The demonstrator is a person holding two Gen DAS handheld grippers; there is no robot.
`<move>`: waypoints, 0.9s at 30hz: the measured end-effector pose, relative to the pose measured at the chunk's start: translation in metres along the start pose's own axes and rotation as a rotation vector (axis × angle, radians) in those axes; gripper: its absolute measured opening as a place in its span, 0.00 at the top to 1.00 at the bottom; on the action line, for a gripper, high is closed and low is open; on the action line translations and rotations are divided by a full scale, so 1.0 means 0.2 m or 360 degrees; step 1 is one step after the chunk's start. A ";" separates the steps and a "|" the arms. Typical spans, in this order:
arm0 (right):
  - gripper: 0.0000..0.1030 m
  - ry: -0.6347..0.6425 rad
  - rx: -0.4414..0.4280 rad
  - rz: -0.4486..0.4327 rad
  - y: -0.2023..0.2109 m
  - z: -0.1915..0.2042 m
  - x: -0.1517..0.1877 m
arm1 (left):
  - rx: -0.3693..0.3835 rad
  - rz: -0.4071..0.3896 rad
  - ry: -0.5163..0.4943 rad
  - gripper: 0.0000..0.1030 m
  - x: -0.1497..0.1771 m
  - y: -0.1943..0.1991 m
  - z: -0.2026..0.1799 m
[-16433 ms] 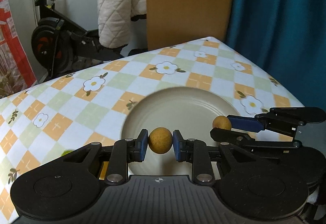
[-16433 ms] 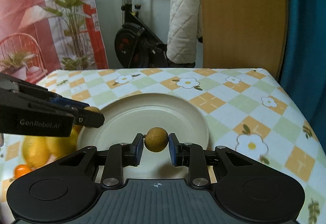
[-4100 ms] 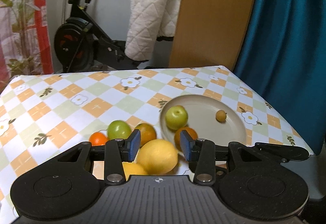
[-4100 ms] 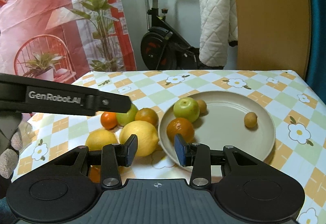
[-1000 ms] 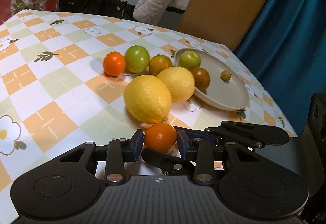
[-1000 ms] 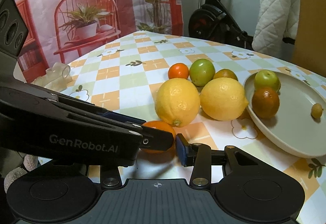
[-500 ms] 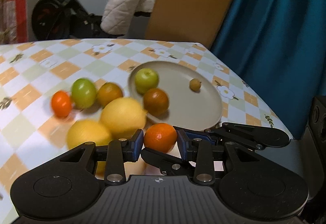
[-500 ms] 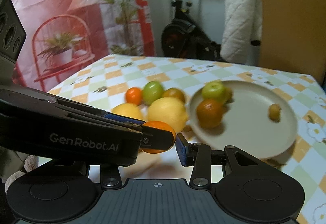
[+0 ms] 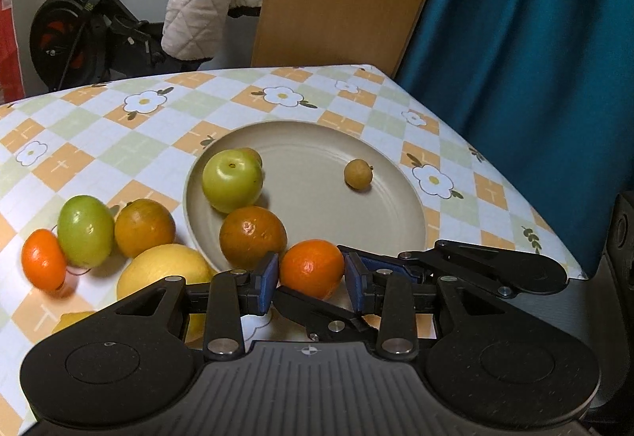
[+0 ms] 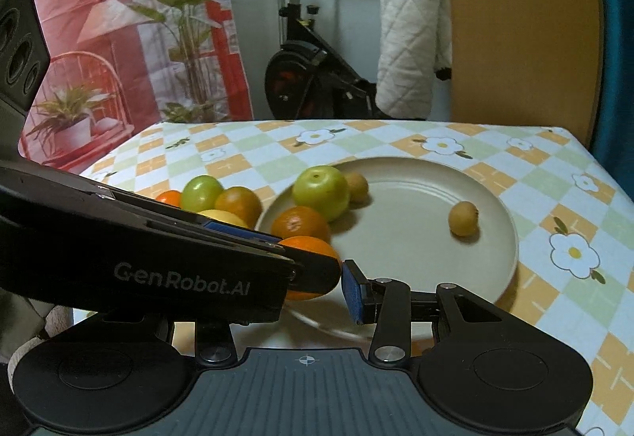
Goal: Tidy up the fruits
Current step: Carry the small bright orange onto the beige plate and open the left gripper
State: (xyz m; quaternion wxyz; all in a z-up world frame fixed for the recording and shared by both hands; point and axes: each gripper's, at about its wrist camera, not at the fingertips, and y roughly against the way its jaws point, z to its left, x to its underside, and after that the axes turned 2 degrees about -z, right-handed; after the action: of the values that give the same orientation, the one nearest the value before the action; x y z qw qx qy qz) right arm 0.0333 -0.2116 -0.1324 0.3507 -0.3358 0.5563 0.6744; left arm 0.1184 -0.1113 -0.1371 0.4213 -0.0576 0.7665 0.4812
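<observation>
My left gripper (image 9: 311, 275) is shut on a small orange (image 9: 311, 268) and holds it at the near rim of the beige plate (image 9: 400, 214). On the plate lie a green apple (image 9: 232, 180), a dark orange (image 9: 253, 234) and a small brown longan (image 9: 358, 174). My right gripper (image 10: 317, 289) is under the left one; its left finger is hidden behind the left gripper, its right pad (image 10: 352, 291) stands apart from the held orange (image 10: 307, 248). It looks open and empty.
Left of the plate on the checked tablecloth lie a green fruit (image 9: 84, 230), a brownish orange (image 9: 143, 227), a small tangerine (image 9: 42, 258) and a yellow lemon (image 9: 164, 275). The table's right edge (image 9: 515, 174) is close, with a teal curtain beyond.
Both grippers swung right and forward with the orange, from beside the lemons to the plate's near rim. The left gripper kept hold of the orange throughout.
</observation>
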 end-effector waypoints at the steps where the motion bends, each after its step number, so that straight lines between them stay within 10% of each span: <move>1: 0.63 -0.0008 0.0000 0.0003 -0.01 -0.01 0.00 | -0.0005 0.0005 -0.0003 0.63 0.00 -0.01 0.00; 27: 0.62 -0.0107 0.0025 0.0038 -0.07 -0.05 0.01 | -0.0071 0.0032 -0.0037 0.61 -0.01 -0.05 -0.01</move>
State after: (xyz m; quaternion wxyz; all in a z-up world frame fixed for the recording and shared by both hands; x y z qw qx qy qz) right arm 0.0441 -0.2190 -0.1421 0.3638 -0.3035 0.5533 0.6851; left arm 0.1237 -0.1200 -0.1417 0.4238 -0.0536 0.7513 0.5030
